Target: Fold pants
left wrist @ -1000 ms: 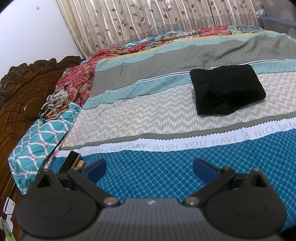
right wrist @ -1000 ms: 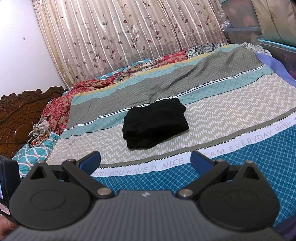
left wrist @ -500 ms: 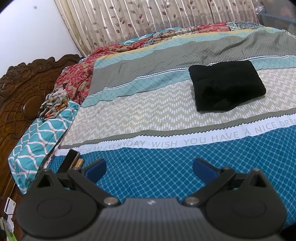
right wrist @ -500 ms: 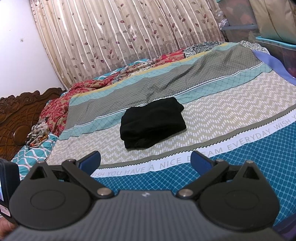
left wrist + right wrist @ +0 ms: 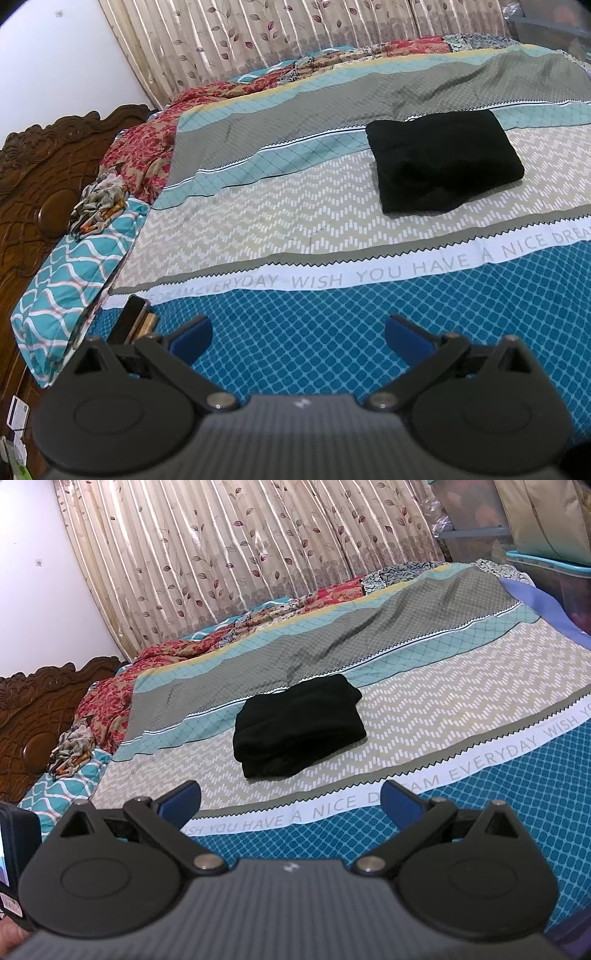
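Black pants (image 5: pixel 443 162) lie folded into a compact rectangle on the beige zigzag band of the bedspread (image 5: pixel 258 221); they also show in the right wrist view (image 5: pixel 299 725). My left gripper (image 5: pixel 299 338) is open and empty, held above the blue checked band near the bed's front edge, well short and left of the pants. My right gripper (image 5: pixel 290 801) is open and empty, also near the front edge, with the pants straight ahead.
A carved wooden headboard (image 5: pixel 33 177) stands at the left with a teal patterned pillow (image 5: pixel 70 273) and a crumpled scarf (image 5: pixel 99 199). A phone-like object (image 5: pixel 131 321) lies by the left gripper. Curtains (image 5: pixel 240 554) hang behind; storage boxes (image 5: pixel 546 572) stand at right.
Both grippers have drawn back and risen slightly, so the pants sit a bit higher and farther in both views. Both stay open; the pants have not moved.
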Available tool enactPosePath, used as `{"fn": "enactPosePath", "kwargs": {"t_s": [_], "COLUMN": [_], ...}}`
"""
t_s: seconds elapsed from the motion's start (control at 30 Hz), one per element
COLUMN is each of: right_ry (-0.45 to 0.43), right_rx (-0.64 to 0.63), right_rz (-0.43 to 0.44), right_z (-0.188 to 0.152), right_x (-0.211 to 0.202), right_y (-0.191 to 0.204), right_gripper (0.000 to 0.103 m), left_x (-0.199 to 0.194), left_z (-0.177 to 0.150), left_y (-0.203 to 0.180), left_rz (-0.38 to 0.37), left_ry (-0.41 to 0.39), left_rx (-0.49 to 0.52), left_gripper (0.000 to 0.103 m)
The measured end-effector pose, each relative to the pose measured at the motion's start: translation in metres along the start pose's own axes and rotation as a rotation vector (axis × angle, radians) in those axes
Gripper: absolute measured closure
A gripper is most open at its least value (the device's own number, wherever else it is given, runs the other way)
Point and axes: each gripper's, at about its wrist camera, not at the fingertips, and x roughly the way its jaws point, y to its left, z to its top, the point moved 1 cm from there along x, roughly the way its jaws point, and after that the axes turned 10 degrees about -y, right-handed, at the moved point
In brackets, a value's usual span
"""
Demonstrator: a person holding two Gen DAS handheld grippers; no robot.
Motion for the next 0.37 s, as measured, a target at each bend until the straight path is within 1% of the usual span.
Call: {"fn": "enactPosePath", "kwargs": {"t_s": [0.17, 0.3, 0.37], "right_ry": [0.002, 0.001, 0.003], "right_rx": [0.004, -0.002, -0.008], "right_rz": [-0.003, -0.009, -0.010], "right_z": [0.0005, 0.0003, 0.0003], "right_x": [0.0024, 0.0049, 0.0068], "right_y": [-0.0030, -0.0047, -0.0046], "right_gripper": [0.000, 0.000, 0.000], "left_x": [0.0038, 0.0096, 0.0101], "left_z": [0.0009, 0.0018, 0.0030], "left_y": [-0.0020, -0.0022, -0.0034], "left_rz": [-0.024, -0.084, -0.103], "left_ry": [0.016, 0.058, 0.057], "left_rx": [-0.010, -0.042, -0.043], "left_gripper": [0.000, 0.000, 0.000]}}
